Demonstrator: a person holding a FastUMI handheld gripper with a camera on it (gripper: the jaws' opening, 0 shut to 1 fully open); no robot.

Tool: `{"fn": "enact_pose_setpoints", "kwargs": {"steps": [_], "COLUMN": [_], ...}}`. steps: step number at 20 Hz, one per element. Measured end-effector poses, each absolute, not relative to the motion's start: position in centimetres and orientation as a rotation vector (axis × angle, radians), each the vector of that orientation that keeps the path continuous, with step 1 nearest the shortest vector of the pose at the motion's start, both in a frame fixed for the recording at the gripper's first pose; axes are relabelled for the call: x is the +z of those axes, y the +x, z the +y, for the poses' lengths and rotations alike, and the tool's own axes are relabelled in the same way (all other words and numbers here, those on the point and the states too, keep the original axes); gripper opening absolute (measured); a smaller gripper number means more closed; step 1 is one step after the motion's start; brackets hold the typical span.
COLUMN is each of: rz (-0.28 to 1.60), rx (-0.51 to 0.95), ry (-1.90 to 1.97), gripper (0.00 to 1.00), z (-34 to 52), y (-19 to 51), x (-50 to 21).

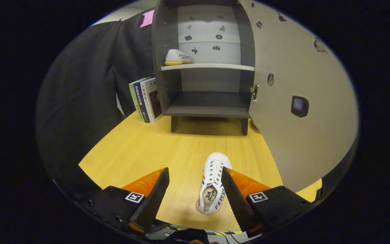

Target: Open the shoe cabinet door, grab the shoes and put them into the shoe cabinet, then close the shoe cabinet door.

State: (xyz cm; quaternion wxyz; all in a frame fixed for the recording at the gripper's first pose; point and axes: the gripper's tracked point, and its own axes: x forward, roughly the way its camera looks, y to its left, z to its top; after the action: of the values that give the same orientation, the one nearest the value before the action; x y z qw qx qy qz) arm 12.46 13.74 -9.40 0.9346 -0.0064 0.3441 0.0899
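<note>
Gripper [195, 184] with fingers spread apart above the worktop [141, 149]; a white shoe [212, 183] lies between them, close against the right finger. Beyond, the shoe cabinet [208, 67] stands with its door [296, 101] swung open, a second shoe [178, 57] on its upper shelf; books [146, 100] lean beside it.

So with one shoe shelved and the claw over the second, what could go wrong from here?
1. The open claw sits off-centre: the shoe on the table lies against its right finger, so closing may push it sideways instead of gripping.
2. The shoe on the shelf takes the left end; the second could knock it.
3. The open door stands close on the right and could get bumped on the way in.
</note>
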Motion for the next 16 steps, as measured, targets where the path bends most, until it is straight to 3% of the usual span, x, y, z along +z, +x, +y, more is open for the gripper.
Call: {"fn": "enact_pose_setpoints", "kwargs": {"steps": [16], "rz": [0.993], "rx": [0.253], "ry": [-0.164], "gripper": [0.93], "z": [11.7], "y": [9.3], "x": [-13.5]}}
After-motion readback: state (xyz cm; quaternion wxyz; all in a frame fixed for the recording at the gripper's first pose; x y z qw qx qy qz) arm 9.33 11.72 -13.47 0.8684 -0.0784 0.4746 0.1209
